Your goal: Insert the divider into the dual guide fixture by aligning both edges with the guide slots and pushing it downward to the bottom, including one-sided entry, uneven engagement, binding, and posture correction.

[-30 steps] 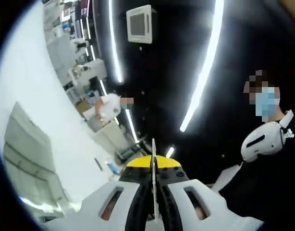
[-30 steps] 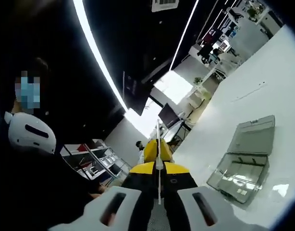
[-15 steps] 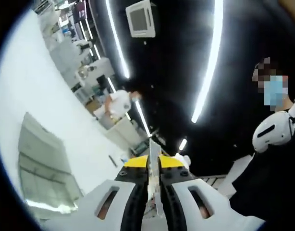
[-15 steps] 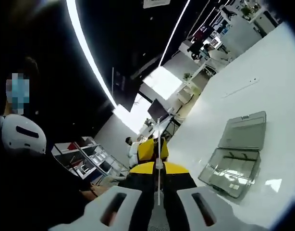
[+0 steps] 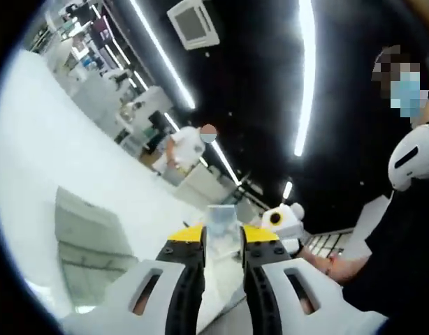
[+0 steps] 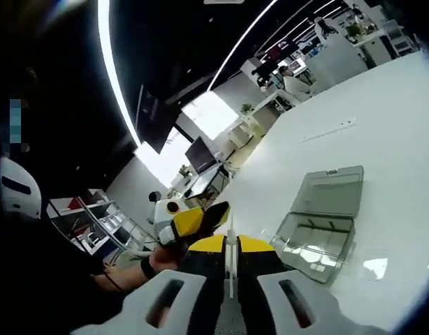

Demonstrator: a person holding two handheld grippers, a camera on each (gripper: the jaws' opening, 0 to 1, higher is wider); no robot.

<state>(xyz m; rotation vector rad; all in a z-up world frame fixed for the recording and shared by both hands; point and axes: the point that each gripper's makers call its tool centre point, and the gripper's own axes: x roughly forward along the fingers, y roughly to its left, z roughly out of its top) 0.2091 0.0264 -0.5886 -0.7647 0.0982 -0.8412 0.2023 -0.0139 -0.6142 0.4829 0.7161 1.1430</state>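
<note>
Both tools — left tool (image 5: pixel 223 255) and right tool (image 6: pixel 230 269) — pinch the clear divider (image 5: pixel 221 225); I'd level it over the open clear case (image 6: pixel 321 227) on the white worktop (image 6: pixel 382 125) — both edges entering together.

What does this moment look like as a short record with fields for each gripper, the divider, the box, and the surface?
left gripper: jaws a little apart, the clear divider between them
right gripper: jaws shut on the divider's thin edge
divider position: held in the air, not in any slot
clear plastic box: lid open, lying on the white table
box contents: cannot tell
other gripper in view: the left gripper shows in the right gripper view, a hand holding it
background: person in white far off
</note>
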